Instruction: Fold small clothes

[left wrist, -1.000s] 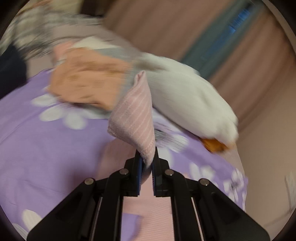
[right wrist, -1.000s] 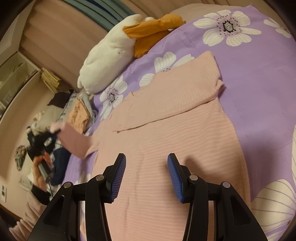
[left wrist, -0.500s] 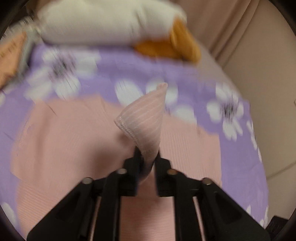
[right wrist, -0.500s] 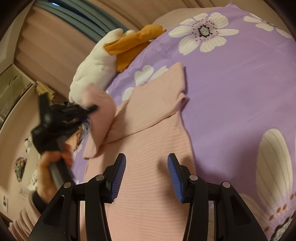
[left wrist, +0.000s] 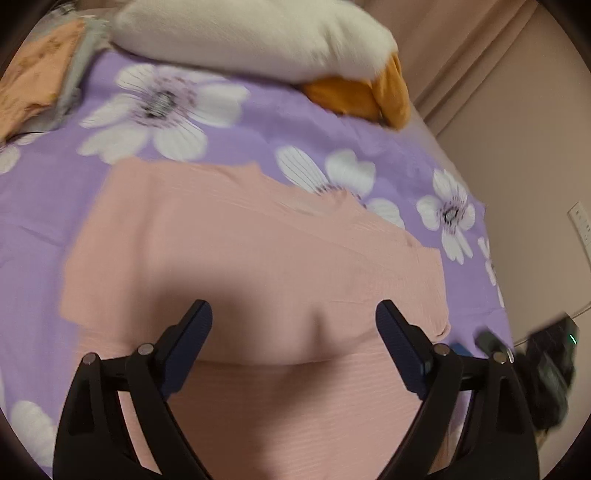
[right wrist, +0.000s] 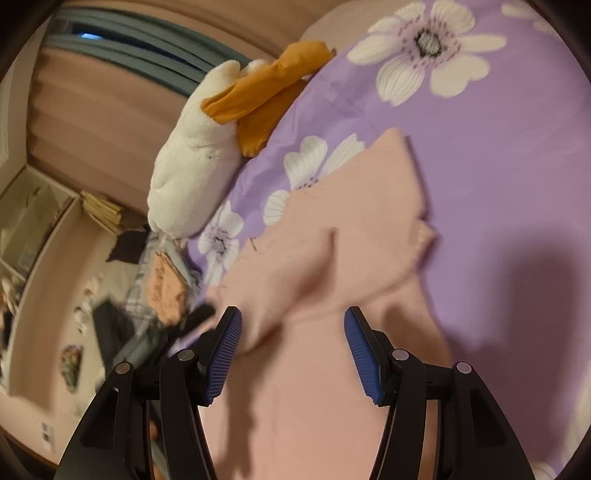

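Nearest the left wrist camera, the left hand-held gripper (left wrist: 293, 325) stood released, its jaws having just been opening, with nothing caught between them; the pink sleeve (left wrist: 258, 258) lay loose below and ahead of the pads, draped across the body of the pink shirt (left wrist: 295, 413). The right hand-held gripper (right wrist: 293, 332) was likewise released, its jaws having just widened a little, and it hung above the shirt's body with no cloth pinched, the folded-in sleeves lying just ahead of its fingertips. The shirt lay flat on the bed (left wrist: 44, 206), its long axis running away from both hand-held grippers toward the far edge of the bed, hem end near and out of view under the tools, shoulder end far. Judging by this, the next fold would likely take the near end up over the far end, and both hand-held grippers sat roughly equally close to the cloth, the left over one side and the right over the other. Beyond the shirt's far end, near the far edge of the bed, lay a white plush toy (left wrist: 251, 33) with orange parts, and toward a far corner a pile of other clothes (left wrist: 33, 85).
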Demonstrator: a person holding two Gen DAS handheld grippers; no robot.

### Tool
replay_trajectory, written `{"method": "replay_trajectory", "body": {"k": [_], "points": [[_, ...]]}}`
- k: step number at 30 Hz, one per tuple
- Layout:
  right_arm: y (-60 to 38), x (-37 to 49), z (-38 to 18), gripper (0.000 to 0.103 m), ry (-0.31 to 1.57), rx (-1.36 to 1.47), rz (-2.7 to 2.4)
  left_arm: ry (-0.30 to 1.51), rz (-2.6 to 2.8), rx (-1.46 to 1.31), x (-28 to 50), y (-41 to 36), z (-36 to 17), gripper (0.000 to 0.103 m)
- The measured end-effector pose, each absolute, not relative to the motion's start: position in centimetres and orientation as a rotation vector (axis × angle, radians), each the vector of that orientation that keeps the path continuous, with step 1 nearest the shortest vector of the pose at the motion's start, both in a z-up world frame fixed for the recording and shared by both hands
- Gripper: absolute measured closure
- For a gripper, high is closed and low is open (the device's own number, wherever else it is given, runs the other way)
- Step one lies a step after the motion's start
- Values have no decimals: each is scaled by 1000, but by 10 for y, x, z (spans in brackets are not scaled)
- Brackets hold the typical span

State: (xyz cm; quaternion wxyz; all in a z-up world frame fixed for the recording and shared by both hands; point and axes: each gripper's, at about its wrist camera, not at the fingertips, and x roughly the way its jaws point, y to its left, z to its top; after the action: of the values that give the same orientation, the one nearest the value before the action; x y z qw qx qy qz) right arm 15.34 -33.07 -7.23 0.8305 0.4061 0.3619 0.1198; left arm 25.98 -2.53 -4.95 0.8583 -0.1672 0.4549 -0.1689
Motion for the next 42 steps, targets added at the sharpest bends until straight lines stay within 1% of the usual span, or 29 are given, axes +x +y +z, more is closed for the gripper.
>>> {"method": "replay_trajectory", "body": {"k": [4,10,11,12,13,14,15,16,18,23,25,29,30,32,33,34,35,37,39,41,42], "points": [[-324,182,-78,45,830,861,200,940,-285,-353,257,25,-52,13],[-300,221,-90,45,941,749,133,948,-170,-427,255,91,-66,13],[-298,225,-92,46,955,725,121,949,-158,-435,253,99,-67,13],[-293,229,-92,49,959,692,103,952,-144,-444,253,106,-69,13],[-289,232,-90,60,961,659,94,954,-136,-450,253,112,-69,13],[-286,233,-89,75,963,628,84,956,-131,-455,252,115,-70,13],[-281,235,-87,82,964,591,70,957,-127,-462,253,119,-69,13],[-278,237,-87,96,962,568,67,956,-125,-469,253,121,-69,13],[-273,236,-77,96,946,511,56,952,-131,-484,254,121,-69,13],[-287,221,-41,96,816,489,55,955,-155,-486,258,112,-69,13],[-295,222,-40,96,824,460,29,955,-166,-486,261,107,-70,13],[-294,233,-59,96,911,375,-62,960,-201,-489,273,86,-68,13],[-297,234,-62,95,924,383,-74,955,-221,-488,276,80,-66,14],[-302,232,-64,78,931,431,-65,947,-267,-470,282,66,-63,14],[-305,227,-60,77,895,444,-58,946,-287,-465,284,61,-63,18],[-305,222,-53,77,852,430,-48,947,-300,-461,286,56,-64,30],[-304,217,-48,77,820,417,-24,957,-318,-460,289,50,-67,37],[-298,215,-46,77,814,417,55,981,-341,-459,294,42,-76,61],[-289,215,-53,77,854,388,114,1011,-338,-432,296,36,-89,71],[-282,214,-66,77,901,315,103,1038,-315,-410,295,37,-102,71],[-282,214,-73,77,922,300,90,1046,-303,-403,294,39,-109,75]]}}
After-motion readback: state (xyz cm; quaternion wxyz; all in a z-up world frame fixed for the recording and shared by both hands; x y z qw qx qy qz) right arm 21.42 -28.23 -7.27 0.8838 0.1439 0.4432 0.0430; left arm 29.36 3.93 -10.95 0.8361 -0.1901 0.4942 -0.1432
